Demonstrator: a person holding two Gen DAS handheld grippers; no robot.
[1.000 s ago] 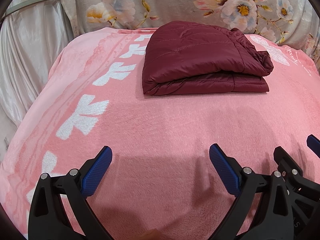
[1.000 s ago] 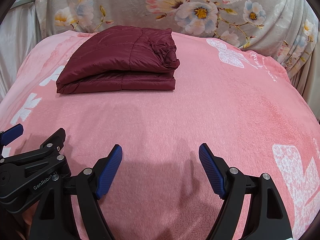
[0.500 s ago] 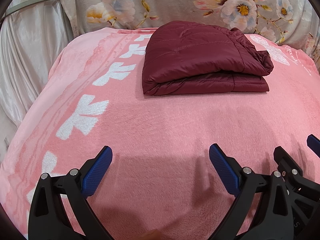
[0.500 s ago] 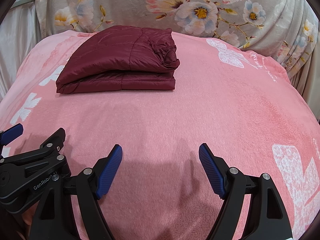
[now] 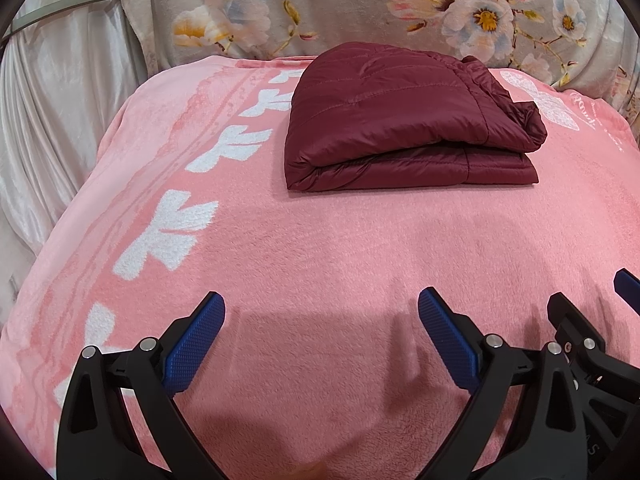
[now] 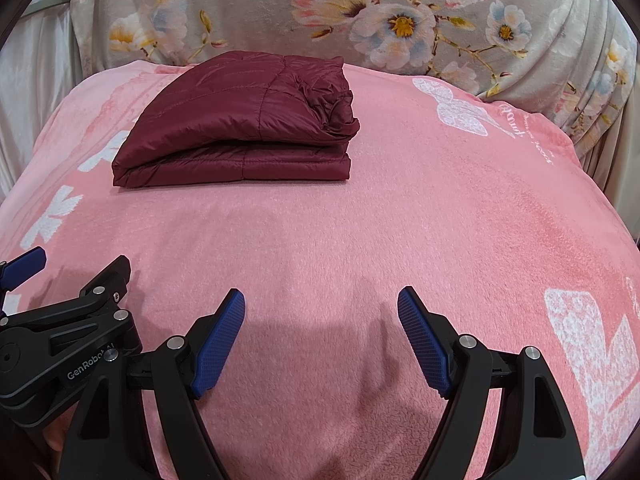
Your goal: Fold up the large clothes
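A dark red quilted jacket lies folded into a thick rectangle at the far side of a pink blanket. It also shows in the right wrist view, jacket, left of centre on the blanket. My left gripper hovers over the near part of the blanket, well short of the jacket, open with nothing between its blue pads. My right gripper stands open beside it, also empty. Each gripper shows at the edge of the other's view.
A floral grey cover rises behind the blanket. Pale satin curtain hangs at the left. The blanket carries white bow shapes along its left side and white prints at the right. The blanket drops off at both sides.
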